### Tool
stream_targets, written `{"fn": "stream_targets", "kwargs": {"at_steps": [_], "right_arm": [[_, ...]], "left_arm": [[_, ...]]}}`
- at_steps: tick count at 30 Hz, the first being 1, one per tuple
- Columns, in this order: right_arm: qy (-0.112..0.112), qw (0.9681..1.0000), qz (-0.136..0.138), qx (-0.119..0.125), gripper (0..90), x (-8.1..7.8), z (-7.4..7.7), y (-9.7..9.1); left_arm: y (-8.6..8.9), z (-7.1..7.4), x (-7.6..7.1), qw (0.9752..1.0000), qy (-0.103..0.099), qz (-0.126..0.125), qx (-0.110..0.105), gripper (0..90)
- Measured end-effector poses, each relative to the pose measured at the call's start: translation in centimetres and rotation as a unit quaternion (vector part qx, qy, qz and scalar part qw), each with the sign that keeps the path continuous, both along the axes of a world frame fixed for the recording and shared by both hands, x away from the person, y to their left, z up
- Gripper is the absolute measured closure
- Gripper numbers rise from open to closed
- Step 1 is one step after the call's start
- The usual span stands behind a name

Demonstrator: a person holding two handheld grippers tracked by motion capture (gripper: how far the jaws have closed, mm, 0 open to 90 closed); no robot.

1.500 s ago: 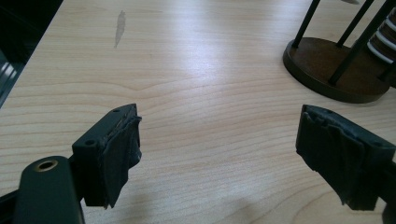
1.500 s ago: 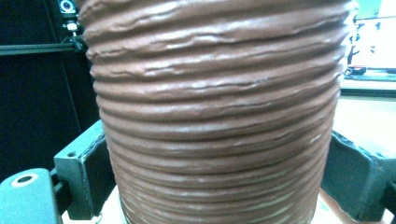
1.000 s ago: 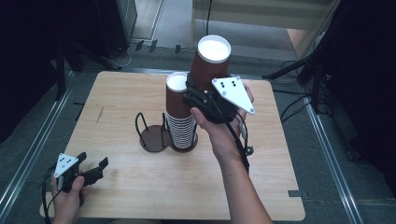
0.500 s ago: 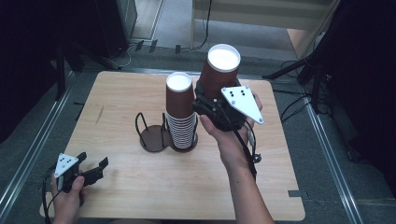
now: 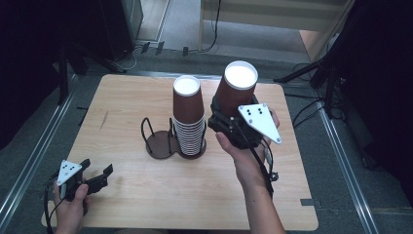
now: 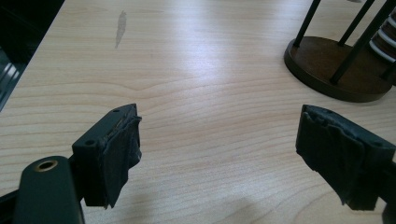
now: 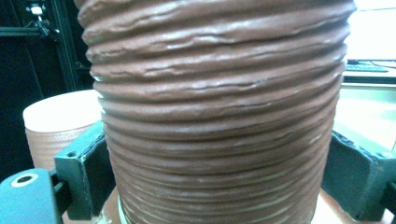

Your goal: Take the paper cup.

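The right gripper (image 5: pixel 229 124) holds a brown ribbed paper cup (image 5: pixel 234 90) upside down, its white base facing up, in the air above the table (image 5: pixel 146 195) toward the two o'clock part of the board and just beside the stack of cups (image 5: pixel 189 119) that stands at the centre. In the right gripper view the jaws pinch the cup (image 7: pixel 219 112) across its lower wall, one black pad on each side of the corrugated sleeve. Such a cup is most likely very light and thin-walled, so it would crush or go oval under a hard squeeze; the ridged skin should give the pads good friction, which means a gentle pinch ought to be enough. The wall near the rolled rim is probably the stiffest place to hold, and that is about where the jaws sit now. The stack stands on one half of a dark wire-and-disc cup holder (image 5: pixel 158 141), whose empty half lies toward nine o'clock of it. The stack looks tall and narrow, so a sideways knock could tip it. The left gripper (image 5: pixel 95 180) rests at the seven o'clock corner of the table, its jaws spread wide over bare wood with nothing between them, as the left gripper view shows.
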State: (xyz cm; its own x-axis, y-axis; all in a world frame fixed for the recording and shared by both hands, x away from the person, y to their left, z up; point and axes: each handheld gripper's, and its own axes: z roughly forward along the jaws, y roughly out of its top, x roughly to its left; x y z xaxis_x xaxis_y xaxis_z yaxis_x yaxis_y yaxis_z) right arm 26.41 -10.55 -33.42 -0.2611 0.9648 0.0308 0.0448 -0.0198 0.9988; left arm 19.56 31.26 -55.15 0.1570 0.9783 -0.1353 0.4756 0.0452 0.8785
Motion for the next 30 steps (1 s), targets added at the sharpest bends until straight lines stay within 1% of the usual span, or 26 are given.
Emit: {"fn": "stream_targets", "kwargs": {"at_steps": [2, 3, 4, 8, 10, 11, 12, 21, 27, 28, 30], "right_arm": [[0.002, 1.0000, -0.001, 0.000, 9.5, -0.1, -0.3, -0.1], [0.005, 1.0000, -0.003, 0.000, 9.5, -0.2, -0.8, -0.4], [0.007, 1.0000, -0.003, 0.000, 9.5, -0.3, -1.1, -0.6], [0.016, 0.9998, -0.008, 0.009, 9.5, -0.5, -2.1, -1.3], [0.016, 0.9998, -0.009, 0.009, 9.5, -0.6, -2.5, -1.7], [0.016, 0.9998, -0.009, 0.009, 9.5, -0.6, -2.5, -1.7], [0.017, 0.9998, -0.010, 0.006, 9.5, -0.7, -3.1, -2.0], [0.028, 0.9994, -0.017, 0.008, 9.5, -1.3, -4.6, -3.2], [0.038, 0.9991, -0.017, 0.005, 9.5, -1.6, -6.0, -3.7], [0.038, 0.9991, -0.017, 0.005, 9.5, -1.6, -6.0, -3.7], [0.042, 0.9990, -0.017, 0.005, 9.5, -1.7, -6.6, -3.9]], "left_arm": [[0.0, 0.0, 0.0, 1.0000, 0.000, 0.000, -0.001, 14.2], [0.0, 0.0, 0.0, 1.0000, 0.000, 0.000, -0.001, 14.3], [0.0, 0.0, 0.0, 1.0000, 0.000, 0.000, -0.001, 14.3], [0.0, 0.0, 0.0, 1.0000, 0.000, 0.000, 0.000, 14.3], [0.0, 0.0, 0.0, 1.0000, -0.001, 0.000, 0.000, 14.3], [0.0, 0.0, 0.0, 1.0000, -0.001, 0.000, 0.000, 14.3], [0.0, 0.0, 0.0, 1.0000, -0.001, 0.000, 0.000, 14.3], [-0.1, 0.0, 0.0, 1.0000, -0.001, 0.000, 0.001, 14.3], [-0.1, 0.0, -0.1, 1.0000, -0.002, 0.001, 0.001, 14.3], [-0.1, 0.0, -0.1, 1.0000, -0.001, 0.001, 0.002, 14.3], [0.0, 0.0, -0.1, 1.0000, -0.001, 0.000, 0.002, 14.3]]}}
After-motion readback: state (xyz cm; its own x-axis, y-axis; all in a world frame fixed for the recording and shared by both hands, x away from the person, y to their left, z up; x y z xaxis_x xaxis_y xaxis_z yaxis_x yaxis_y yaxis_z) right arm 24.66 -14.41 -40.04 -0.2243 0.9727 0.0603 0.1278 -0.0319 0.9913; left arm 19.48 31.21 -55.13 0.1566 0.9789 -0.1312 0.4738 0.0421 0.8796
